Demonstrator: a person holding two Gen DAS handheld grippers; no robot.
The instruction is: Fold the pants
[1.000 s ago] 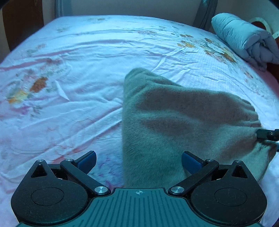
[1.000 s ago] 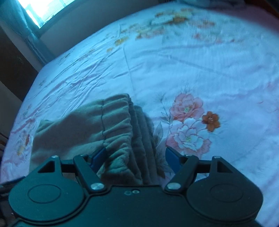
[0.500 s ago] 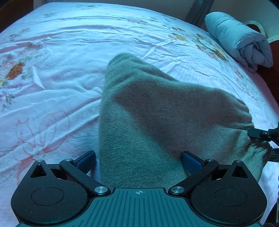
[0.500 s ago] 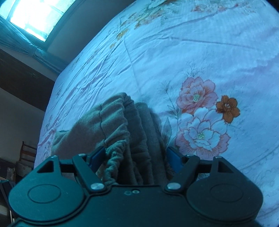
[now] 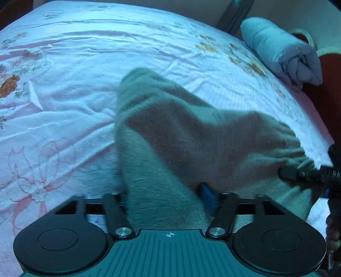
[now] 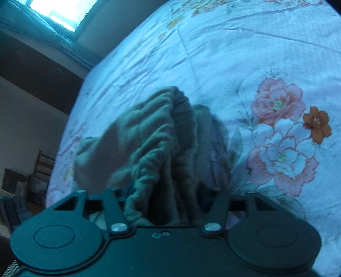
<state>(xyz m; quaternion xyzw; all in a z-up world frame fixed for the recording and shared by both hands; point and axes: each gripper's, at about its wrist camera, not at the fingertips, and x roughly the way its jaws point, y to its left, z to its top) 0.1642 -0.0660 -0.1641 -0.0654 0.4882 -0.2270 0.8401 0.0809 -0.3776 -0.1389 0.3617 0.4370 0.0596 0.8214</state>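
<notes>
The grey-green fleece pants lie on the bed, partly lifted at my end. My left gripper is shut on a fold of the pants; its blue right pad presses into the cloth. In the right wrist view the gathered elastic waistband bunches up between the fingers of my right gripper, which is shut on it. The right gripper's black finger also shows at the far right of the left wrist view, at the waistband edge.
A white and pink floral bedsheet covers the bed. A rolled pale blue quilt lies at the far right corner. The bed edge, a window and dark furniture lie left in the right wrist view.
Both grippers have closed on the pants; they were open before. The cloth has risen and bunched between the fingers, and the waistband is lifted off the sheet.
</notes>
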